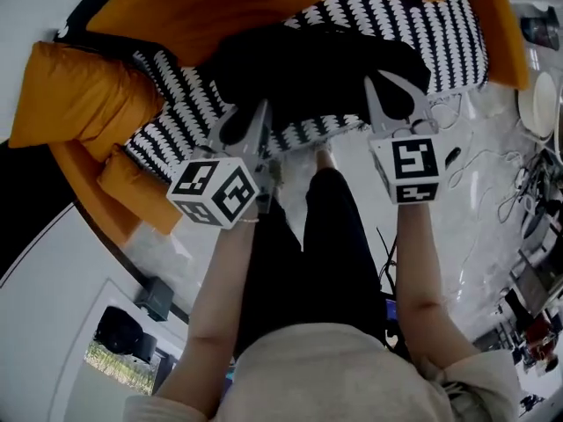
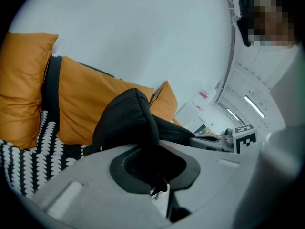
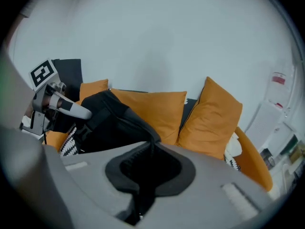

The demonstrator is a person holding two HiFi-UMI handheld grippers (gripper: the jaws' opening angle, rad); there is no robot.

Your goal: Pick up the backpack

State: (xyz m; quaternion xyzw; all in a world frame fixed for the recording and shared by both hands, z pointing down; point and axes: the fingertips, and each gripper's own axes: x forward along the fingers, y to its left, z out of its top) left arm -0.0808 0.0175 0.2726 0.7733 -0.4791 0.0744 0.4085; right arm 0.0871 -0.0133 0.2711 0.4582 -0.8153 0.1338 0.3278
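Left gripper [image 1: 251,126] and right gripper [image 1: 396,95] each clamped shut on black backpack [image 1: 312,69] fabric, upper centre of head view, above patterned sofa [image 1: 431,33].

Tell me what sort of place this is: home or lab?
Probably a lab or office lounge corner, not a home: an orange sofa with cushions and a black-and-white throw, but loose cables and equipment on the glossy floor beside it.

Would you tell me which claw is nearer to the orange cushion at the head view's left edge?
Left. The left claw, shut on the black backpack, sits to the right of that cushion; the right claw, also gripping the backpack, is farther right across it.
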